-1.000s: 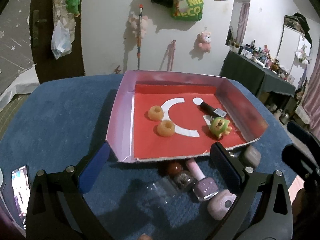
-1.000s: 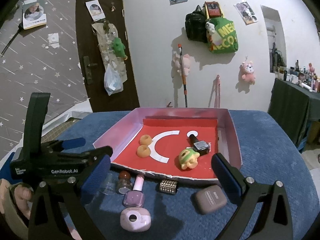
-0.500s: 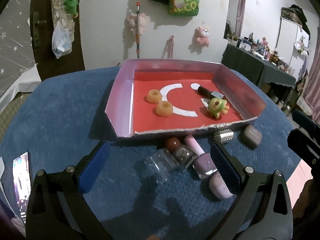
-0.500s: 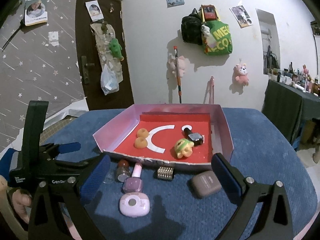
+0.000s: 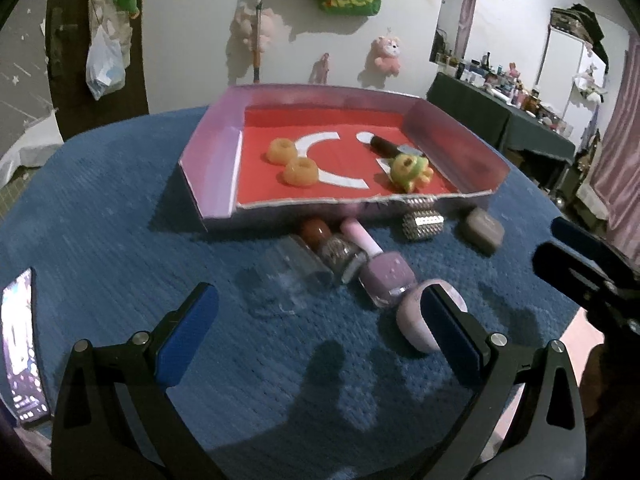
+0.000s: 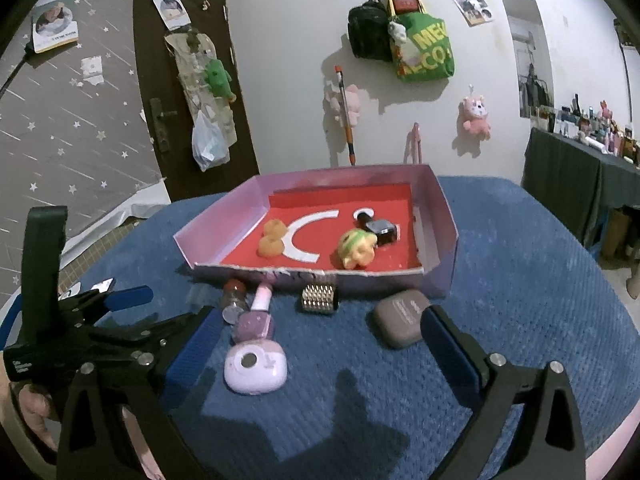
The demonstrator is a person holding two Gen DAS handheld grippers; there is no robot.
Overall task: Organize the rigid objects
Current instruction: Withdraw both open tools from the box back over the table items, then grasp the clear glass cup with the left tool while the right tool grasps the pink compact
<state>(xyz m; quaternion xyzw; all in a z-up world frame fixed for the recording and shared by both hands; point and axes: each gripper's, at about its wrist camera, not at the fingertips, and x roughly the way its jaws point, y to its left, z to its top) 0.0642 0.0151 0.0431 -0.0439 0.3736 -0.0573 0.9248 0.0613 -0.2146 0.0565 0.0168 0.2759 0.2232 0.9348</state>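
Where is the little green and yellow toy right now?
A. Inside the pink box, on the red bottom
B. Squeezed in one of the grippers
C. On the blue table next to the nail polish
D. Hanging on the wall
A: the green and yellow toy lies on the red floor of the pink box, beside a dark bottle, and neither gripper touches it.
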